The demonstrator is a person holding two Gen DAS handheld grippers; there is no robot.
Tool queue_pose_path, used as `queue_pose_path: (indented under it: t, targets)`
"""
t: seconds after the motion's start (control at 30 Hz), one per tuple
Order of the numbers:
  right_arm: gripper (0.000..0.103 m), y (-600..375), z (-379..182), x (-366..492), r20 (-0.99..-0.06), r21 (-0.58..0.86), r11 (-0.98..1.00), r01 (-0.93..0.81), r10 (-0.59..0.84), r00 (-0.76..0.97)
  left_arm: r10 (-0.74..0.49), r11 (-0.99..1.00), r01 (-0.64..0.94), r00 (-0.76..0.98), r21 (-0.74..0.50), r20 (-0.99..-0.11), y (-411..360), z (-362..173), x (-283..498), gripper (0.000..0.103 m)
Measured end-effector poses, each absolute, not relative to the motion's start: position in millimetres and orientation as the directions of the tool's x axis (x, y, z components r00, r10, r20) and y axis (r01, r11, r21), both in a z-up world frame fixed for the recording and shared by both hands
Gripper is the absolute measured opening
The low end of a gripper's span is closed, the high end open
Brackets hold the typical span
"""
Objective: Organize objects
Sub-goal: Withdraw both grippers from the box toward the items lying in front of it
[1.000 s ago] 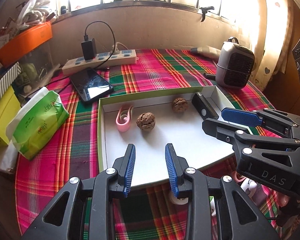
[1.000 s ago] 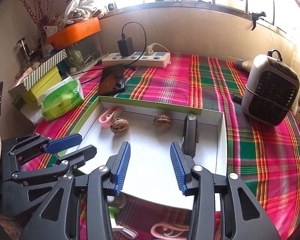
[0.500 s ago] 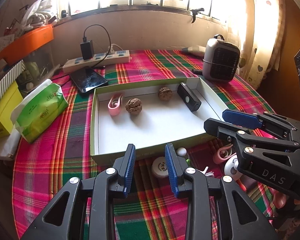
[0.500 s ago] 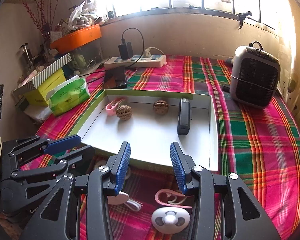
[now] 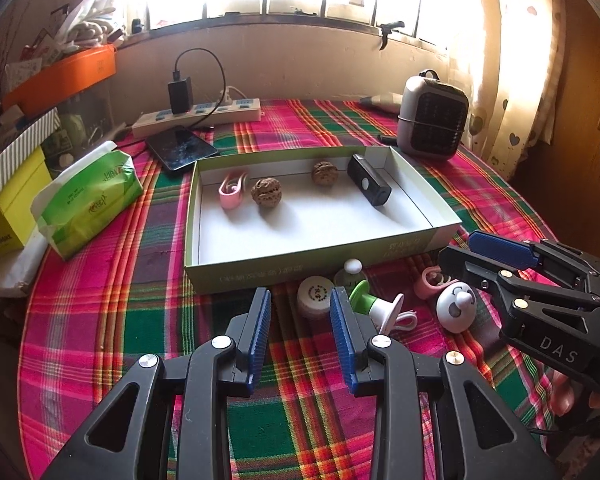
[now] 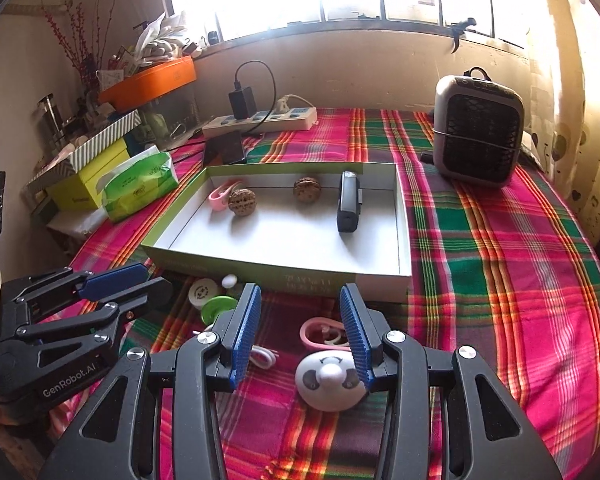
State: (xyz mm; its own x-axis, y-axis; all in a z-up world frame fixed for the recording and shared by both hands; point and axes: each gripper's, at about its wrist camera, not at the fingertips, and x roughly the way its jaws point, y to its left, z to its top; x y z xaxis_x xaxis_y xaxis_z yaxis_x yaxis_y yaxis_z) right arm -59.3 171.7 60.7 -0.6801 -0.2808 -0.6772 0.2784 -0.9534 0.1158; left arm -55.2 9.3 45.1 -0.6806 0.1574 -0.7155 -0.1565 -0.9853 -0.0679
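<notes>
A shallow green-rimmed white box (image 5: 260, 272) (image 6: 284, 276) holds a pink clip (image 5: 231, 190) (image 6: 220, 196), two walnuts (image 5: 266, 193) (image 5: 324, 172) (image 6: 242, 201) (image 6: 307, 189) and a black device (image 5: 369, 179) (image 6: 349, 201). In front of the box lie a white round cap (image 5: 315, 295) (image 6: 202, 293), a green-and-white piece (image 5: 370, 304) (image 6: 218, 307), a second pink clip (image 5: 430, 282) (image 6: 324, 334) and a white panda-face piece (image 5: 456, 307) (image 6: 327, 380). My left gripper (image 5: 300, 336) is open and empty just short of the cap. My right gripper (image 6: 300, 340) is open and empty above the panda piece.
A heater (image 5: 432, 116) (image 6: 478, 132) stands at the back right. A power strip (image 5: 196, 114) (image 6: 260, 118), a phone (image 5: 182, 148) and a green tissue pack (image 5: 88, 200) (image 6: 140, 186) lie at the back left, beside yellow and striped boxes (image 6: 86, 168).
Both grippers have pulled back from over the box toward the table's near edge, still open. The small loose items in front of the box have come into view.
</notes>
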Motion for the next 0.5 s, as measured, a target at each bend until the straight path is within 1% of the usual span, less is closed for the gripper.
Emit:
queue_pose_path:
  t: [0.17,0.33,0.5]
  targets:
    - [0.043,183,55,-51,-0.679,0.134,-0.96,0.247,-0.271,-0.683,0.186,-0.982,-0.158,-0.673,-0.107,-0.716,4,39,-51,0.029]
    - [0.043,190,47,-42,-0.686,0.136,-0.965,0.223,-0.255,-0.682,0.219,-0.974,-0.193,-0.661,-0.12,-0.718,6,33,-45,0.029]
    - [0.044,197,40,-37,-0.699,0.14,-0.968,0.209,-0.247,-0.671,0.253,-0.966,-0.21,-0.644,-0.152,-0.722,5,27,-43,0.032]
